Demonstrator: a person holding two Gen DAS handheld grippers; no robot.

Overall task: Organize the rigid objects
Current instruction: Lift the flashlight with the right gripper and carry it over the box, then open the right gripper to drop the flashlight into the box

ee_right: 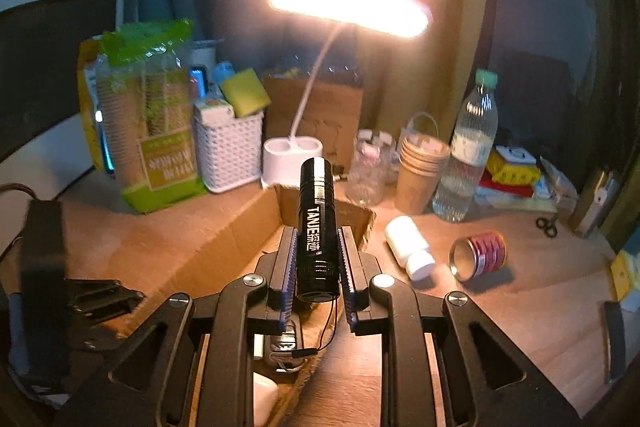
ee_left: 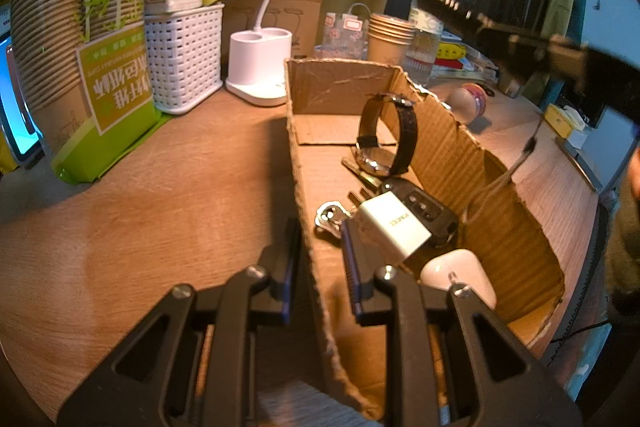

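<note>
Right claw (ee_right: pixel 318 263): clamped on the black flashlight (ee_right: pixel 317 227), pads on both sides of the barrel, lens end pointing away from you, wrist cord dangling from the tail.
Left claw (ee_left: pixel 320 263): pinched on the near-left wall of the cardboard box (ee_left: pixel 304 187), one finger inside, one outside; you're steadying the box.
Flashlight place: in the air over the box's near end, not yet inside.
Step in hand: looks like dropping the flashlight into the box with the other rigid items.
Do it well: come down over a bare patch of box floor, the far end behind the wristwatch (ee_left: pixel 386 135) looks free; lay it flat, part the pads only once it's low, mind the cord snagging on the torn box edge.
Keep the left hold: box wall is flimsy, don't let go till the flashlight is down.
Already in box: wristwatch, white charger plug (ee_left: pixel 394 225), black car key (ee_left: pixel 424 209), white earbud case (ee_left: pixel 460 277), metal keyring piece (ee_left: pixel 330 217).
In the way: charger and key crowd the near end, so don't drop on top of them.
Left to sort, by my guess: white pill bottle (ee_right: pixel 410 247) and red tin can (ee_right: pixel 478 255) lying on the surface just right of the box.
Other clutter: desk lamp (ee_right: pixel 292 163), white basket (ee_right: pixel 230 153), paper cup stack (ee_right: pixel 420 171), water bottle (ee_right: pixel 468 155) along the far edge of the surface, clear of your path.
</note>
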